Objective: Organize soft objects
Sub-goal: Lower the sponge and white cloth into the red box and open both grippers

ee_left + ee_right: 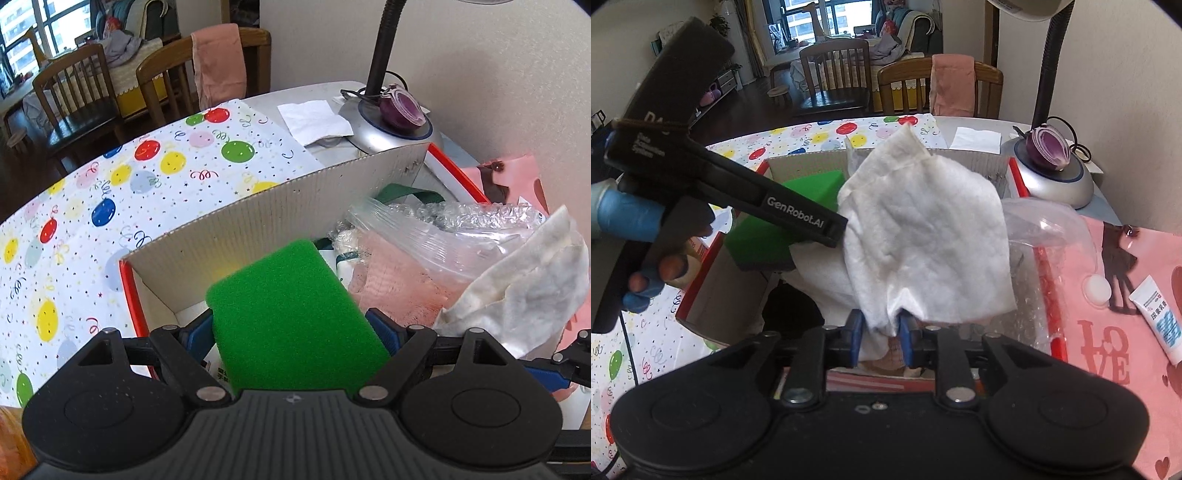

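My left gripper [291, 332] is shut on a green sponge [291, 314], its blue pads pressed against the sponge's two sides. It holds the sponge over the left end of a red-edged cardboard box [277, 206]. The right wrist view shows the same sponge [812, 184] under the left gripper's black body. A crumpled white cloth [923, 236] lies spread over the box contents. Its lower corner sits loosely between the pads of my right gripper [881, 332], whose jaws stand slightly apart, with a dark gap beside the right pad. The left wrist view shows this cloth [517, 280] at the right.
The box holds pink mesh [399, 280], a clear zip bag [417, 236] and bubble wrap [480, 214]. Behind it a lamp base [1052, 184] carries half a red onion [1049, 147]. A pink LOVE bag [1108, 354] and a tube [1160, 321] lie right. A balloon-print cloth [110, 206] covers the table on the left.
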Demonstrator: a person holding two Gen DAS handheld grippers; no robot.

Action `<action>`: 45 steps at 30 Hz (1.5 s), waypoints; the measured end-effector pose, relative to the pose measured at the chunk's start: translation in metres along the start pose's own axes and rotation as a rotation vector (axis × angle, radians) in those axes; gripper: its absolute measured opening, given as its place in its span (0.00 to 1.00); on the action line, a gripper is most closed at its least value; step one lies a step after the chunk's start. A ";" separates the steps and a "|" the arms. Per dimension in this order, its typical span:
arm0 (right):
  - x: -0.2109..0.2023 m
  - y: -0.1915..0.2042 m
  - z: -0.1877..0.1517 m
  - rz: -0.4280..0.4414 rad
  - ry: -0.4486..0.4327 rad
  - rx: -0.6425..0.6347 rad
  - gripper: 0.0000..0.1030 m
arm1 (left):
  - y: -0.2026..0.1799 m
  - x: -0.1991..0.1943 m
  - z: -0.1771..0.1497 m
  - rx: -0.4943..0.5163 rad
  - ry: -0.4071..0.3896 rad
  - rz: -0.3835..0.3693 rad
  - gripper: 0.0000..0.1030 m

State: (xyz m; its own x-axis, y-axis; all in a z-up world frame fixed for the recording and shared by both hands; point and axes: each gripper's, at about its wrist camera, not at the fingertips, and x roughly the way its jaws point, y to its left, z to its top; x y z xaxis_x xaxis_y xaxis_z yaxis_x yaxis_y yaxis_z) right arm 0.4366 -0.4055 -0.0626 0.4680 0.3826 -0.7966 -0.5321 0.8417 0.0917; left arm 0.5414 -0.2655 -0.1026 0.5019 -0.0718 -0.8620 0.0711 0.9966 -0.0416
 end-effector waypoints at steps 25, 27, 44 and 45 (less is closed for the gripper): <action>-0.030 0.016 0.004 0.001 -0.076 0.016 0.74 | 0.022 -0.039 -0.016 -0.087 -0.111 -0.045 0.98; -0.034 0.017 0.005 -0.003 -0.086 0.015 0.78 | 0.025 -0.049 -0.018 -0.093 -0.132 -0.061 0.98; -0.097 0.055 -0.004 -0.002 -0.261 0.105 0.84 | 0.060 -0.163 -0.082 -0.052 -0.323 -0.094 0.98; -0.101 0.059 -0.005 0.000 -0.272 0.110 0.85 | 0.063 -0.170 -0.088 -0.047 -0.329 -0.093 0.98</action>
State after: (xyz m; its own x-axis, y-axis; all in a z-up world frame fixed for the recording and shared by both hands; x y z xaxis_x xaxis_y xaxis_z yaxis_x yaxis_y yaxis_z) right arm 0.3546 -0.3965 0.0198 0.6475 0.4584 -0.6087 -0.4593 0.8722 0.1683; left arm 0.3852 -0.1867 -0.0030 0.7468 -0.1642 -0.6444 0.0937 0.9854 -0.1424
